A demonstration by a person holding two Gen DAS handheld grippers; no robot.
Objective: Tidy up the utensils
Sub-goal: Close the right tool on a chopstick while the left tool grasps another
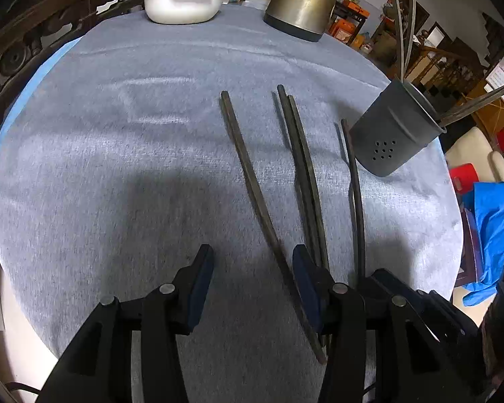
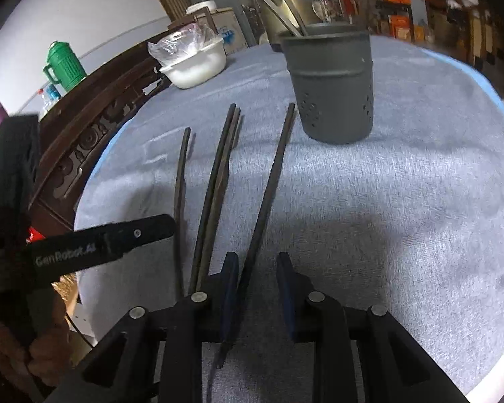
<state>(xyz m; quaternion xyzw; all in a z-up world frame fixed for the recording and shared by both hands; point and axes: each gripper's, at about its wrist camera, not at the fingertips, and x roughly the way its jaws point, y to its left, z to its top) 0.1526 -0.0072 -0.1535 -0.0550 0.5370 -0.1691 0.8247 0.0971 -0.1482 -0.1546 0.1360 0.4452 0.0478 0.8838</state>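
Four dark chopsticks lie loose on the grey cloth of the bench [image 1: 117,168], all on the near side of the grey perforated utensil holder [image 2: 332,84], which stands upright and already carries a few long utensils. Nearest the holder lies a single chopstick [image 2: 268,188]; beyond it, away from the holder, a touching pair [image 2: 218,181]; farthest from the holder, another single chopstick [image 2: 179,201].

My right hand-held gripper [image 2: 257,288] stands at a narrow gap, the near end of the holder-side chopstick running between its pads; whether the pads press on it I cannot tell. My left hand-held gripper [image 1: 252,282] stands moderately wide and empty, its one pad beside the far single chopstick [image 1: 248,174].

Handling, as I judge it: each stick is light, stiff and thin, with a smooth finish likely to slip or roll between flat pads. Lying flat on soft cloth, it gives little height to bite. I would take hold near the thicker end, square across the shaft, firmly, so the long free length does not swing when tipped upright over the holder.

A white bowl [image 1: 184,3] and a metal kettle [image 1: 302,3] stand behind the holder.
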